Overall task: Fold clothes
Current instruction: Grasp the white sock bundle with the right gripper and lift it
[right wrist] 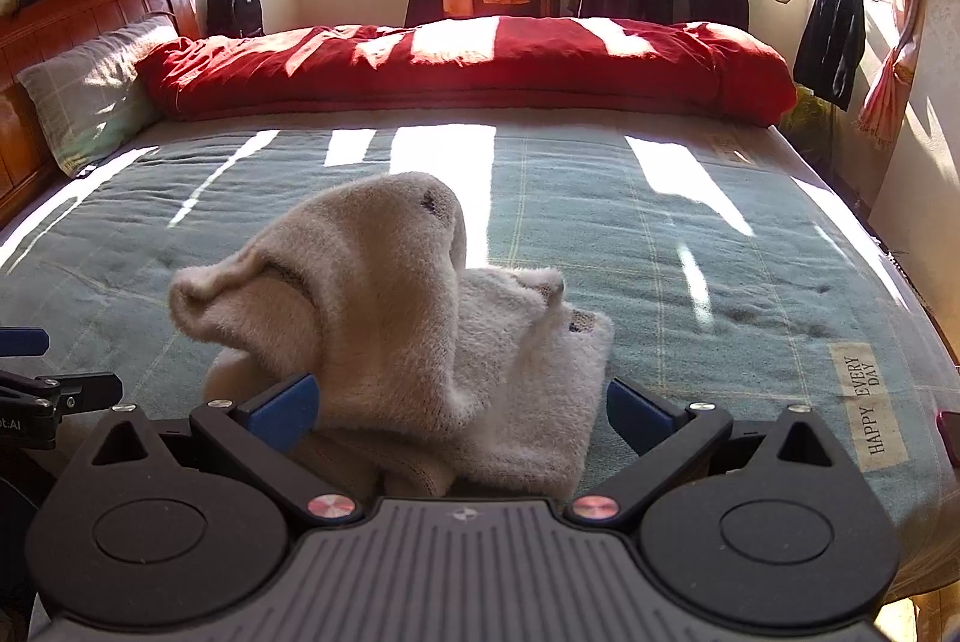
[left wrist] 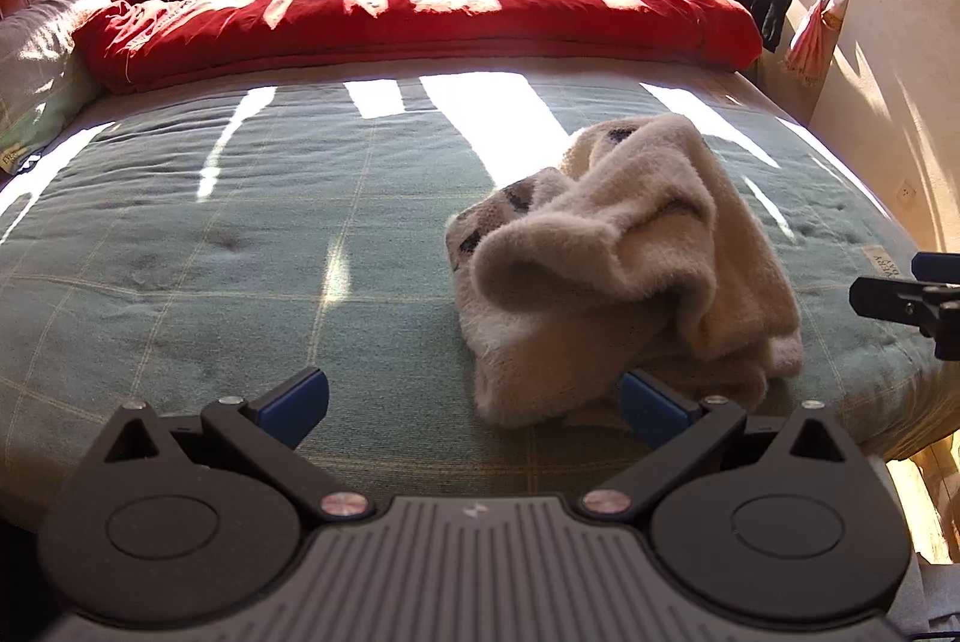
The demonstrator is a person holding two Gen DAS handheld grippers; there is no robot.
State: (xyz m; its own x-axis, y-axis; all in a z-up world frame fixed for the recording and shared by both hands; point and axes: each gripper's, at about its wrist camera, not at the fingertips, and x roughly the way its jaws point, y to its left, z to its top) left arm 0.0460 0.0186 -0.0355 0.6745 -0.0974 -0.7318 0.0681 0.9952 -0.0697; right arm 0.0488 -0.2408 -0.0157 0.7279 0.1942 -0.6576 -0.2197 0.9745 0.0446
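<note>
Left wrist view puts the sweater (left wrist: 624,276) ahead and right of the left gripper (left wrist: 474,405), whose jaws gape wide, holding nothing; only its right finger reaches the hem. Right gripper (right wrist: 462,411), jaws likewise spread and empty, faces the heap squarely and sits nearer. Cream, fuzzy, dark-flecked, the sweater lies crumpled in a mound on the green bed (right wrist: 690,234), near its front edge.

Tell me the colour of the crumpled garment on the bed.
Cream garment with small dark markings; clearest in the right wrist view.
</note>
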